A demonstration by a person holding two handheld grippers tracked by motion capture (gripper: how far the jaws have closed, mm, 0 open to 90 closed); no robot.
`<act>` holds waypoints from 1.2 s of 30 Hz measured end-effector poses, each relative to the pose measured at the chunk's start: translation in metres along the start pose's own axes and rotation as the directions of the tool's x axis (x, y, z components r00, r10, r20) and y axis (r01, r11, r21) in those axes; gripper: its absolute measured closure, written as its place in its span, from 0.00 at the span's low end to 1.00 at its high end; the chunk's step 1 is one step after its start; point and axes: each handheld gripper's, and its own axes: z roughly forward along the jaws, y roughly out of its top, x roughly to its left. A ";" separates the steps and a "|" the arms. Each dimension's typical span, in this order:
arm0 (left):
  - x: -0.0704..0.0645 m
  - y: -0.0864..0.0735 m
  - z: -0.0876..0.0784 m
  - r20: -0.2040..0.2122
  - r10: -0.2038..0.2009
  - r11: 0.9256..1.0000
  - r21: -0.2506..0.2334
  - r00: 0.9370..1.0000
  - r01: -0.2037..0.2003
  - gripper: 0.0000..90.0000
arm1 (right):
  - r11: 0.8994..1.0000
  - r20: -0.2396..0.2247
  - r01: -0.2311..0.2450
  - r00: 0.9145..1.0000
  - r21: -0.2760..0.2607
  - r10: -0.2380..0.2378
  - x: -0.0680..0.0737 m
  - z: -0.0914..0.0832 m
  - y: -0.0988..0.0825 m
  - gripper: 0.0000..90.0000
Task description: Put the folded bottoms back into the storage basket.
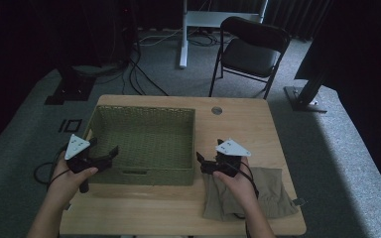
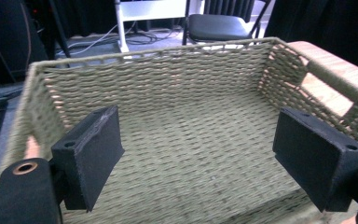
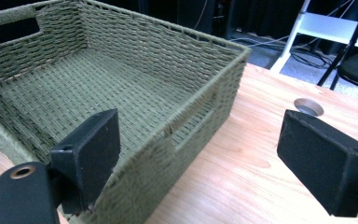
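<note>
Centrally on the wooden surface (image 1: pixel 238 119), toward its left edge, a green woven basket (image 1: pixel 144 144) is set, its inside bare and a handle slot cut into its near wall. At the basket's left near corner the left claw (image 1: pixel 110 152) is held by the left hand (image 1: pixel 69 176), its jaws spread wide apart over the rim and closed on nothing. Just beside the basket's right near corner the right claw (image 1: pixel 202 161) is held by the right hand (image 1: pixel 238 181), its jaws likewise spread wide with nothing between them. A folded khaki cloth (image 1: pixel 268 193) is seen lying at the surface's right near corner, beneath the right hand. No brand, label or readable writing can be made out on the basket, cloth or claws.
</note>
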 end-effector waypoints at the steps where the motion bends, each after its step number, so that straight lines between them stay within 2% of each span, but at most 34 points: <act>1: -0.004 0.001 0.002 0.009 0.002 1.000 -0.001 1.000 -0.002 0.18 | 1.000 0.003 0.001 1.000 0.000 -0.001 -0.002 -0.002 -0.001 0.14; 9: -0.028 0.006 0.013 0.052 0.028 1.000 0.003 0.998 -0.029 0.18 | 1.000 0.021 -0.009 1.000 0.005 0.008 -0.015 -0.014 -0.010 0.14; 13: -0.038 0.007 0.019 0.064 0.025 1.000 0.006 0.998 -0.025 0.18 | 1.000 0.033 -0.015 0.999 0.010 0.015 -0.022 -0.020 -0.015 0.14; 14: -0.042 0.007 0.021 0.063 0.047 0.999 0.008 0.997 -0.048 0.18 | 1.000 0.035 -0.018 0.999 0.009 0.018 -0.023 -0.022 -0.017 0.14; 15: -0.045 0.006 0.023 0.070 0.078 0.997 0.015 0.994 -0.079 0.18 | 1.000 0.037 -0.022 0.999 0.008 0.022 -0.025 -0.024 -0.019 0.14; 16: -0.049 0.006 0.025 0.085 0.088 0.996 0.020 0.993 -0.090 0.18 | 1.000 0.040 -0.027 0.999 0.007 0.027 -0.027 -0.027 -0.020 0.14; 19: -0.059 0.006 0.031 0.124 0.072 0.997 0.024 0.990 -0.076 0.18 | 1.000 0.054 -0.030 0.998 0.003 0.030 -0.032 -0.033 -0.023 0.14; 30: -0.089 0.008 0.047 0.185 0.075 0.996 0.031 0.980 -0.082 0.18 | 0.999 0.098 -0.039 0.994 0.014 0.038 -0.051 -0.054 -0.040 0.14; 36: -0.109 0.011 0.053 0.226 0.092 0.995 0.026 0.970 -0.101 0.18 | 0.999 0.115 -0.047 0.992 0.024 0.044 -0.061 -0.063 -0.050 0.14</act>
